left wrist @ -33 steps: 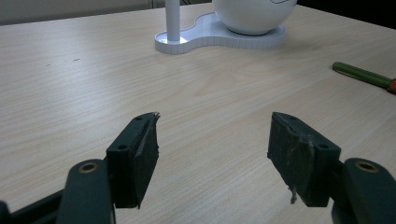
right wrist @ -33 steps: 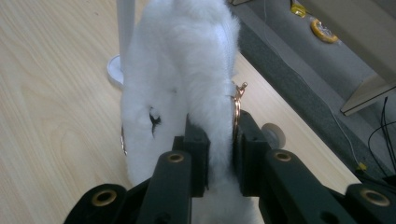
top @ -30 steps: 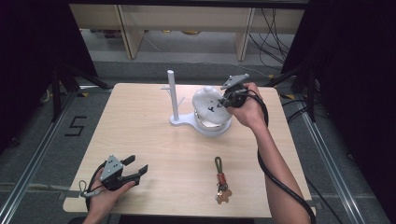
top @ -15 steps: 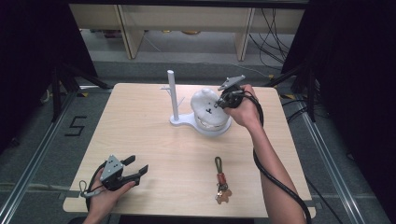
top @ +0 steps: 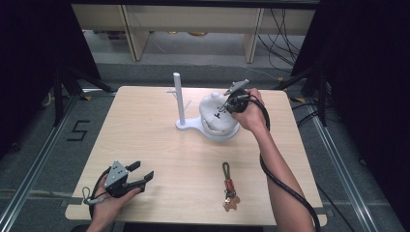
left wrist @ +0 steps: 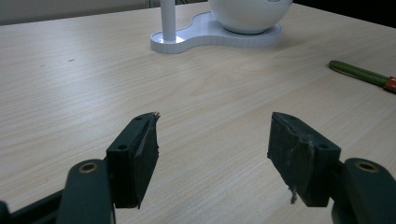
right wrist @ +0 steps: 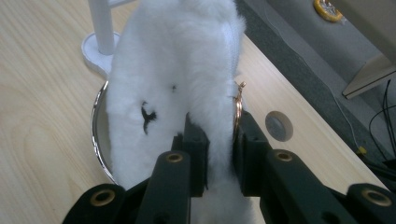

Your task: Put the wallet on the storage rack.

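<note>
My right gripper (right wrist: 219, 154) pinches the fluffy white plush toy (right wrist: 177, 79), now over the white stand's round bowl (top: 220, 131); lowering and release remain. My left gripper (left wrist: 212, 154) rests open and empty near the table's front edge.

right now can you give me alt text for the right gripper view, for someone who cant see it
The right tool is shut on a white fluffy plush toy with a small gold ring, held above a shiny-rimmed bowl. Behind stands a white post on a base, on a light wooden table.
</note>
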Tool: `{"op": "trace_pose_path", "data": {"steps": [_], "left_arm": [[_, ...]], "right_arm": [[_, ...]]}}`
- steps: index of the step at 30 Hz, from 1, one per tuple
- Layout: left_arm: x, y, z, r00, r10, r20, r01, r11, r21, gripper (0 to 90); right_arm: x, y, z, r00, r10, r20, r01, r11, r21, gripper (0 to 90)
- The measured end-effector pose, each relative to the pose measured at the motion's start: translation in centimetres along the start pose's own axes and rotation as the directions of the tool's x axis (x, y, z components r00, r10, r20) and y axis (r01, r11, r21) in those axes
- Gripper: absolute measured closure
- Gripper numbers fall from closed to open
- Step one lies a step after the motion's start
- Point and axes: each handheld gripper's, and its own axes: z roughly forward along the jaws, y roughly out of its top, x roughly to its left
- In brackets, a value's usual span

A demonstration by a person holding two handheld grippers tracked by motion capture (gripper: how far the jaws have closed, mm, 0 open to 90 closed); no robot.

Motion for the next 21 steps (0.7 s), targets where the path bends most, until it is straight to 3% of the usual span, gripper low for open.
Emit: {"op": "trace_pose_path", "data": {"steps": [12, 17, 21], "left_arm": [[-0.08, -0.04, 0.01, 1.0000, -0.003, 0.001, 0.003, 1.0000, -0.003, 32.6], [-0.03, -0.09, 0.08, 1.0000, -0.002, 0.006, 0.002, 1.0000, -0.008, 32.6], [-0.03, -0.10, 0.09, 1.0000, -0.002, 0.007, 0.002, 1.0000, -0.006, 32.6]], "right_arm": [[0.08, -0.18, 0.90, 0.9993, -0.006, 0.036, 0.005, 0.999, 0.037, 74.7], [-0.03, -0.36, 1.07, 0.9990, 0.002, 0.046, -0.003, 0.999, 0.033, 67.1], [-0.16, -0.41, 1.10, 0.9988, 0.027, 0.042, -0.028, 0.999, 0.023, 56.2]]}}
